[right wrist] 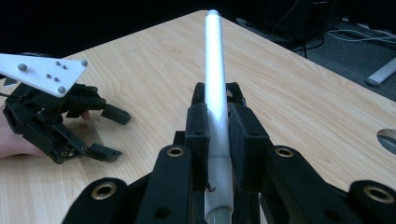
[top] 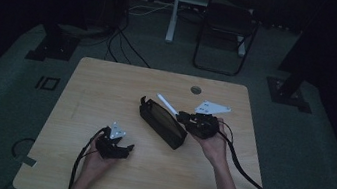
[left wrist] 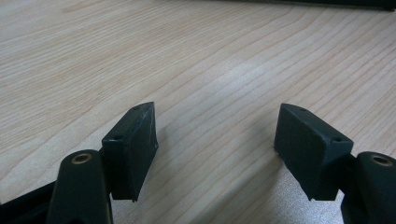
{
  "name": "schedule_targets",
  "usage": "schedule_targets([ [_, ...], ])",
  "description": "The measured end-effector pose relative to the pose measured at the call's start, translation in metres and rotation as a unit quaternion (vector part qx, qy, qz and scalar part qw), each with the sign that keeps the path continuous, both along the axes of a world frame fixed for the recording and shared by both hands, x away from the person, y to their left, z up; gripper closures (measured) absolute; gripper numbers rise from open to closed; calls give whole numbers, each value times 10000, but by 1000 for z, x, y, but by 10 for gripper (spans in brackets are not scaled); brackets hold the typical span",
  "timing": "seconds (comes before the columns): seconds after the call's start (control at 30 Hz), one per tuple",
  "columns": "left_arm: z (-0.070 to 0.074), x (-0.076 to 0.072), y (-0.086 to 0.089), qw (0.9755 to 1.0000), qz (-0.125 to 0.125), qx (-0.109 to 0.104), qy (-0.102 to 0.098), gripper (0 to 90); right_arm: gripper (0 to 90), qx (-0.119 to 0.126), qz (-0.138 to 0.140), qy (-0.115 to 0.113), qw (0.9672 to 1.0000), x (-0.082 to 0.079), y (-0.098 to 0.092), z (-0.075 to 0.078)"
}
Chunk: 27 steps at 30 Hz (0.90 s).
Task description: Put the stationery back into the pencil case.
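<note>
A slim white cylindrical pen (right wrist: pixel 215 84) is clamped lengthwise between the black jaws of the right gripper (right wrist: pixel 217 122), its tip projecting beyond them; in the high view the pen (top: pixel 167 104) slants just above the far end of an open black rectangular fabric case (top: pixel 162 123) lying at the middle of the light wooden table (top: pixel 108 80). The right gripper (top: pixel 184 117) sits just to the right of that case. Nearer the person and to the left of the case, the left gripper (top: pixel 127 147) rests low over bare wood, jaws spread apart and holding nothing.
</note>
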<state>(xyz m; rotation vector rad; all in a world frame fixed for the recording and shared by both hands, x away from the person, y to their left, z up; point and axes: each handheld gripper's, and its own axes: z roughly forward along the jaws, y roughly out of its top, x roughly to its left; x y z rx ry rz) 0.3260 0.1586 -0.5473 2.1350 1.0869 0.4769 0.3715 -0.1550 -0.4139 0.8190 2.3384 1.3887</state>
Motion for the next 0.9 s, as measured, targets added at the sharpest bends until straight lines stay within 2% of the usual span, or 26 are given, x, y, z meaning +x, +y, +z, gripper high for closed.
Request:
schedule_targets([
  [0.3, 0, 0, 0, 10000, 1, -7, -8, 303, 787, 29, -21, -1, 10000, 7, 5, 1],
  [0.9, 0, 0, 0, 10000, -11, -7, -20, 302, 787, 114, -146, 136, 9997, 18, 8, -6],
])
